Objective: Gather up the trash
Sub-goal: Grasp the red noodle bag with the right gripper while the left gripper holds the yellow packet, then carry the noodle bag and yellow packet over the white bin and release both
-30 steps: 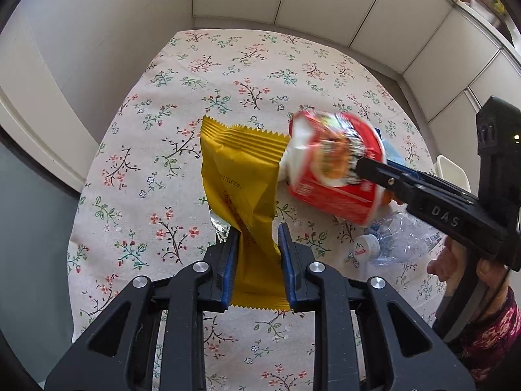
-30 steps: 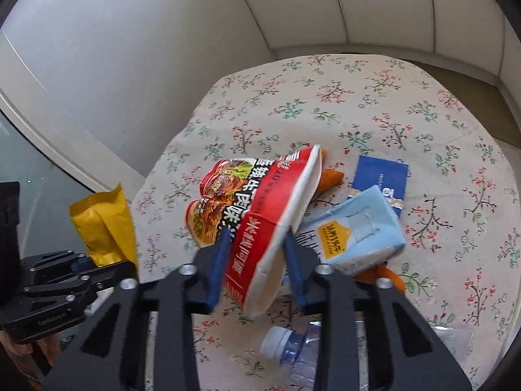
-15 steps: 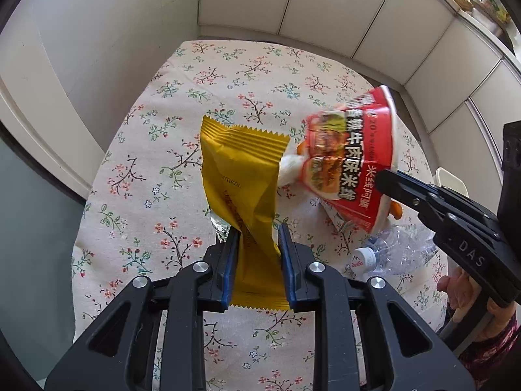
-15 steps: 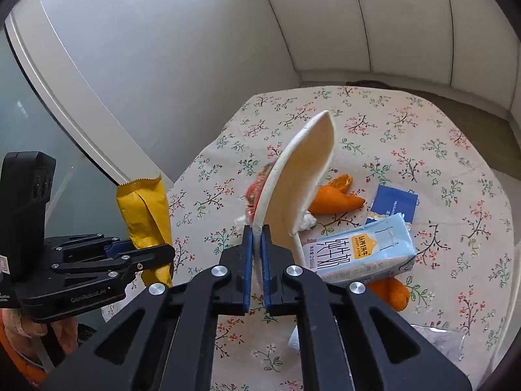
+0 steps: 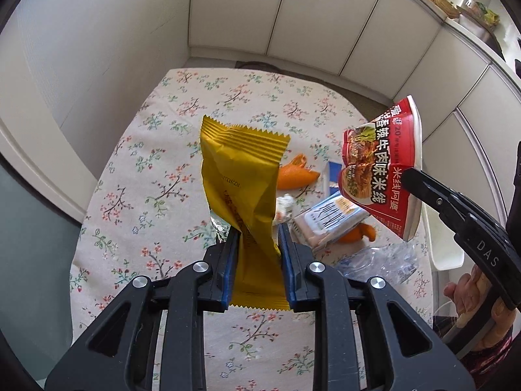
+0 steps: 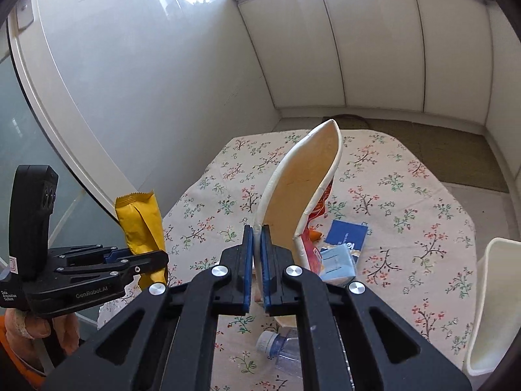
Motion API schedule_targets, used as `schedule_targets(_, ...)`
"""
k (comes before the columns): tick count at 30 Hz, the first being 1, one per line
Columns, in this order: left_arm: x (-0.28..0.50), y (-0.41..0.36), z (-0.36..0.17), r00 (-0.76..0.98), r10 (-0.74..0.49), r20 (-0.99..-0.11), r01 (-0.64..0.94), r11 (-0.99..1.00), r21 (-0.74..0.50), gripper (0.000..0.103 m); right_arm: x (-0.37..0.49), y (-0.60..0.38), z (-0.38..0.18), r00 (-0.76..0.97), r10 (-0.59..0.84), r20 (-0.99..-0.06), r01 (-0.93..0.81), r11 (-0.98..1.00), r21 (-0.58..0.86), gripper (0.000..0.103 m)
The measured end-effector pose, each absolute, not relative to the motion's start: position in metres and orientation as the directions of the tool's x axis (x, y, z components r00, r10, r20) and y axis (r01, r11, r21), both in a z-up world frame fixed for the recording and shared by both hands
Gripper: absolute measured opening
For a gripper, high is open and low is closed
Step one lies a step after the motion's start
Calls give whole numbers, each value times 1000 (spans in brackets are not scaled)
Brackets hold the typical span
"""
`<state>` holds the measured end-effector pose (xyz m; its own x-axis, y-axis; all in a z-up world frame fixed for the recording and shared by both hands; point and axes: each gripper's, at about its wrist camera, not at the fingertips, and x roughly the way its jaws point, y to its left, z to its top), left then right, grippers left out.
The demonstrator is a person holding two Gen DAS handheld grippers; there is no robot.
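My left gripper [image 5: 257, 241] is shut on a yellow snack wrapper [image 5: 242, 179] and holds it above the flowered tablecloth [image 5: 146, 179]. The wrapper also shows in the right wrist view [image 6: 140, 218]. My right gripper [image 6: 257, 244] is shut on the rim of a squashed red noodle cup [image 6: 299, 192], lifted off the table. The cup shows at the right of the left wrist view [image 5: 384, 166]. A milk carton [image 5: 329, 218], orange peels [image 5: 296, 174], a blue card [image 6: 346, 236], a crumpled tissue [image 5: 285, 205] and a clear plastic bottle [image 5: 381, 260] lie on the table.
White cabinets [image 5: 293, 16] stand beyond the table. A white chair [image 6: 491, 303] is at the table's right side. A glass door [image 6: 19, 150] is at the left. The person's hands hold both gripper handles.
Both grippers have risen away from the table with their loads. The noodle cup came up off the carton and peels and turned edge-on to the right wrist camera.
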<state>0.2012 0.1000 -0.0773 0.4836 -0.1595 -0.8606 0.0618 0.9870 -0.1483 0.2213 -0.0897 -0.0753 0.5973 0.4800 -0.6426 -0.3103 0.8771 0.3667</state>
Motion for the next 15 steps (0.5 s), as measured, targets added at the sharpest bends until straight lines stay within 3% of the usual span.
schedule_targets(15, 218, 22, -65, 499, -233, -835, 164, 971, -173, 23, 195, -213, -41, 754, 278, -595, -108, 946, 306, 5)
